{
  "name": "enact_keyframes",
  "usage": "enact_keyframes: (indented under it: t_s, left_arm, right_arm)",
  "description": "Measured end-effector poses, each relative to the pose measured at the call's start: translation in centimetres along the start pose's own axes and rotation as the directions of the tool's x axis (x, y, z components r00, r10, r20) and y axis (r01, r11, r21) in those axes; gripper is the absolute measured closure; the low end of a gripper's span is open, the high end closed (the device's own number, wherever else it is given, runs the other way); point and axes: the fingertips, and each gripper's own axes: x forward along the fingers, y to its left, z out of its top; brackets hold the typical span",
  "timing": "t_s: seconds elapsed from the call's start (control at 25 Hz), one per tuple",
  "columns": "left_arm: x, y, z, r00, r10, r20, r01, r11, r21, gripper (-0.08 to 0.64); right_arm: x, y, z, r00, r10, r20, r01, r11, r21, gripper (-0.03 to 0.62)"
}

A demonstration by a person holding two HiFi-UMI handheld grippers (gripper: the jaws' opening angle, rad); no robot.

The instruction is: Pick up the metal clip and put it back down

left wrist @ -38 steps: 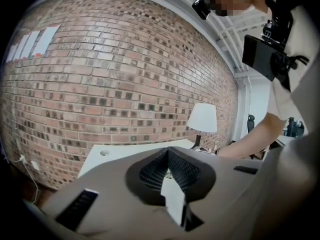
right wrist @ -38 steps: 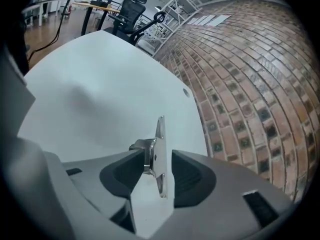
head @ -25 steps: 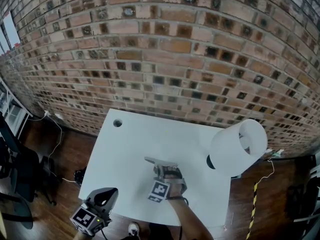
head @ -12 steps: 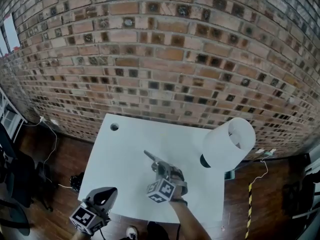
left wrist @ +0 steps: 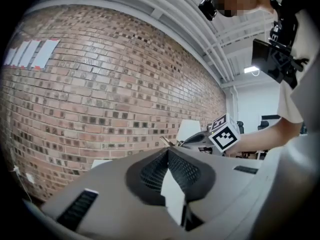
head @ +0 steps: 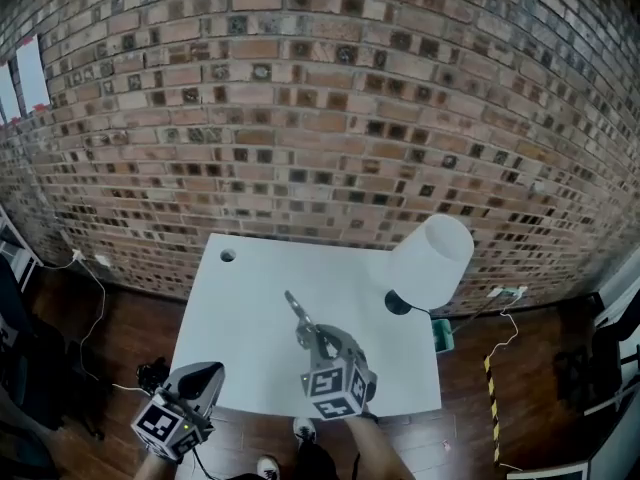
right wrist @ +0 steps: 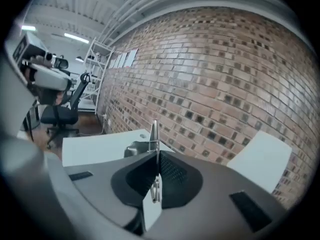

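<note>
You're holding the clip point(head: 296, 312) in the right gripper point(head: 311, 337). Its fingers point(right wrist: 172, 175) are pinching down on the clip's lower end, nearly together, with only the thin metal between them. In the right gripper view the clip is standing edge-on and upright, poking out past the fingertips, with a loop of it showing lower down between the pads.

The clip is hanging in the air, off the table point(head: 240, 318). In the head view it's sitting over the table's middle, angling toward the brick wall point(head: 300, 118) and a little to the left.

You're keeping the left gripper point(head: 210, 371) low at the table's near left corner, just off the edge and over the wood floor point(head: 130, 318). Its fingers point(left wrist: 152, 169) are pressing together with nothing in them. That gripper's view is looking at the wall, with the right gripper, its marker cube and your forearm point(left wrist: 270, 134) off to the right.

A white lamp point(head: 430, 261) is standing at the far right of the table, well apart from the clip, its shade tipping toward the wall. A small round hole point(head: 228, 256) is showing at the far left corner of the table. An office chair point(right wrist: 57, 116) is showing at the left of the right gripper view, beyond the table.
</note>
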Motion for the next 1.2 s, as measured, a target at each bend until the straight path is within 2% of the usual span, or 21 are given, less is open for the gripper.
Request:
enact_keyframes:
  t_s: [0.16, 0.36, 0.48, 0.64, 0.8, 0.96, 1.2]
  left_arm:
    - [-1.9, -1.5, 1.0, 0.999, -0.039, 0.032, 0.039, 0.999, 0.007, 0.545]
    - [-3.6, -1.4, 1.0, 0.996, -0.005, 0.085, 0.002, 0.999, 0.037, 0.546]
    - [-3.7, -2.0, 1.5, 0.996, 0.007, 0.094, -0.01, 0.999, 0.032, 0.546]
    - [-3.4, -2.7, 2.4, 0.993, 0.037, 0.116, -0.042, 0.998, 0.035, 0.552]
    - [-2.3, -3.9, 3.4, 0.987, 0.061, 0.148, -0.065, 0.998, 0.023, 0.554]
    - [-0.8, -5.4, 3.9, 0.988, 0.082, 0.128, -0.094, 0.992, 0.089, 0.552]
    - [0.0, -6.7, 5.2, 0.986, 0.057, 0.159, -0.071, 0.994, 0.081, 0.557]
  right_arm:
    - [-5.2, 1.0, 1.8, 0.997, -0.032, 0.075, 0.021, 0.99, 0.14, 0.603]
    - [-10.9, 1.5, 3.7, 0.984, -0.057, 0.17, 0.015, 0.97, 0.241, 0.603]
    - [-13.9, -0.1, 4.0, 0.968, -0.114, 0.224, 0.044, 0.953, 0.299, 0.603]
    - [-16.8, -2.7, 3.2, 0.953, -0.182, 0.242, 0.094, 0.937, 0.336, 0.603]
    - [-18.6, -4.9, 2.1, 0.948, -0.198, 0.25, 0.099, 0.927, 0.361, 0.603]
    - [-19.3, -6.1, 2.1, 0.941, -0.2, 0.272, 0.091, 0.926, 0.366, 0.603]
    - [-19.6, -6.7, 2.0, 0.938, -0.196, 0.287, 0.075, 0.921, 0.383, 0.603]
